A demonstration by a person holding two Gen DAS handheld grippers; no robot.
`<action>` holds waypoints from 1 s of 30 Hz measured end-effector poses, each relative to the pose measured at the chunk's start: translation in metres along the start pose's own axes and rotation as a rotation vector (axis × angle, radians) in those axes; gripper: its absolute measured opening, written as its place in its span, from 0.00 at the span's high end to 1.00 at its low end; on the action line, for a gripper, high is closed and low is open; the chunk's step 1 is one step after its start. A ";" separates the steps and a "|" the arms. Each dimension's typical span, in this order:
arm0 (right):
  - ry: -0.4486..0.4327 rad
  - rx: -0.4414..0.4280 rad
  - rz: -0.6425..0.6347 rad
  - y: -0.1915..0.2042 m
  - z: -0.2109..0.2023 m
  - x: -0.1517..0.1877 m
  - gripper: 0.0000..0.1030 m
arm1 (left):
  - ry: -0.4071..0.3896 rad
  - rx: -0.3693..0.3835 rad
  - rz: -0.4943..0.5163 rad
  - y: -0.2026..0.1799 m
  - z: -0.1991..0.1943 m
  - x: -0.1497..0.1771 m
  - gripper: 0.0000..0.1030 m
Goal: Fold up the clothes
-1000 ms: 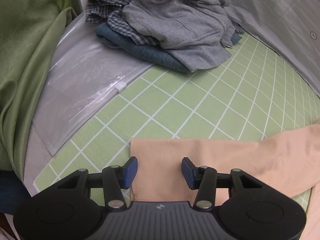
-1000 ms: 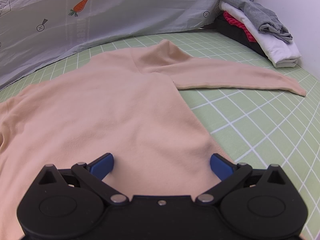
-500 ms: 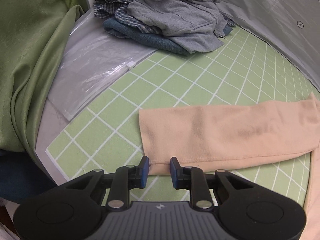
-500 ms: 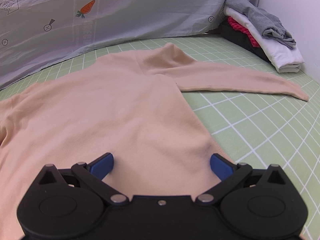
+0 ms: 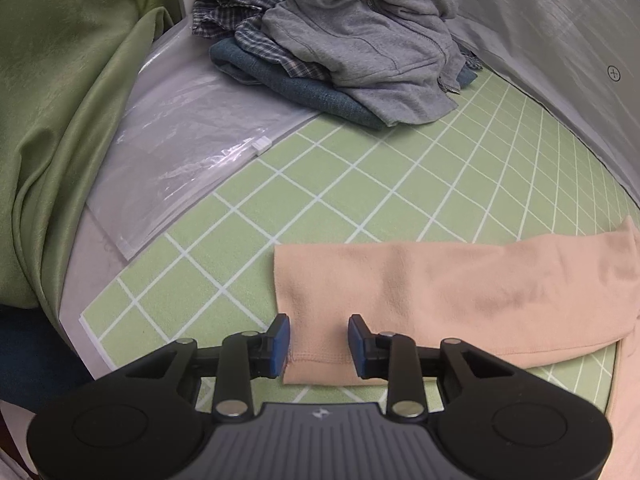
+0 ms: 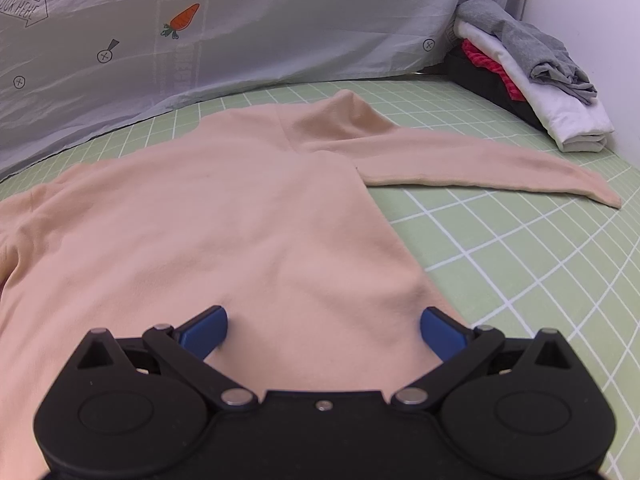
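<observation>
Peach knit top (image 6: 224, 216) lies spread flat on the green grid mat (image 6: 520, 248), front of me, body toward the right-hand side, sleeves out to either side.

Left gripper (image 5: 319, 342): pointed steeply down at the cuff end of the left sleeve (image 5: 440, 280). Blue pads (image 5: 280, 340) stand on either side of the cuff's hemmed corner, a strip of the fabric between them. Left pad looks to be against the sleeve's edge; right pad sits over the cloth. Gap between the pads is modest. I cannot tell whether they are truly pinching the cloth or only bracketing it.

Right gripper (image 6: 323, 330): jaws spread wide, nothing clamped. Both blue pads hover over the lower part of the top's body, near its right side edge. Fabric under them lies smooth.

Right sleeve (image 6: 480, 168) stretches flat across the mat toward the far right, cuff end free.

Surroundings, left view: loose heap of clothes (image 5: 340, 48) at the far corner, a grey zip hoodie on top, plaid shirt and blue denim beneath. Clear plastic zip bag (image 5: 180, 160) lies beside the heap, partly over the mat's edge. Green curtain (image 5: 60, 120) hangs at the left.

Right view: neat stack of folded clothes (image 6: 532, 84) in the far right corner, white, red, black, with grey on top. Grey sheet with a carrot print (image 6: 280, 20) drapes along the back.
</observation>
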State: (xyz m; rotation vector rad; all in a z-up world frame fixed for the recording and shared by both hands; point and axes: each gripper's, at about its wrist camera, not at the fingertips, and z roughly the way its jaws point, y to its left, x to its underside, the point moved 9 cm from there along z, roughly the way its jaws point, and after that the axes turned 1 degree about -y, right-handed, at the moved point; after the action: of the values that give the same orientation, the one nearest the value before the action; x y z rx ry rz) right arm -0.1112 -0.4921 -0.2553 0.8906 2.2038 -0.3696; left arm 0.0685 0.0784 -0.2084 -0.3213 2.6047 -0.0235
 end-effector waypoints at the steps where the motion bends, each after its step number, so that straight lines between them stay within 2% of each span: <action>1: 0.001 0.000 0.000 0.000 0.000 0.000 0.00 | -0.002 -0.006 -0.003 0.000 0.000 0.000 0.87; 2: 0.003 0.000 -0.001 0.000 0.000 0.000 0.00 | -0.005 -0.010 -0.007 0.001 0.000 0.001 0.98; 7: 0.002 -0.006 -0.008 0.000 0.000 0.000 0.00 | -0.012 0.008 -0.036 0.005 -0.007 0.012 0.98; 11: -0.005 -0.011 -0.014 0.000 0.000 0.000 0.00 | 0.005 0.018 -0.037 0.005 -0.020 0.036 0.98; 19: -0.020 -0.031 -0.031 0.000 -0.002 0.002 0.00 | 0.078 0.066 -0.015 -0.004 -0.045 0.081 0.98; 22: 0.017 -0.059 -0.055 0.000 -0.002 0.000 0.00 | 0.126 0.086 -0.030 -0.010 -0.050 0.089 0.98; 25: 0.054 -0.140 -0.089 -0.003 -0.004 -0.007 0.00 | 0.137 0.092 -0.041 -0.019 -0.061 0.089 0.92; 27: 0.019 -0.166 -0.076 -0.014 -0.012 -0.016 0.00 | 0.109 0.085 -0.050 -0.029 -0.070 0.080 0.69; 30: -0.019 -0.147 -0.069 -0.044 -0.015 -0.033 0.00 | 0.041 0.081 -0.075 -0.051 -0.079 0.057 0.52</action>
State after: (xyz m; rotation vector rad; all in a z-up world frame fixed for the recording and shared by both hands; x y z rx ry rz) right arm -0.1328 -0.5319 -0.2210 0.7299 2.2164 -0.2436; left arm -0.0072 0.0124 -0.1633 -0.3926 2.6226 -0.1633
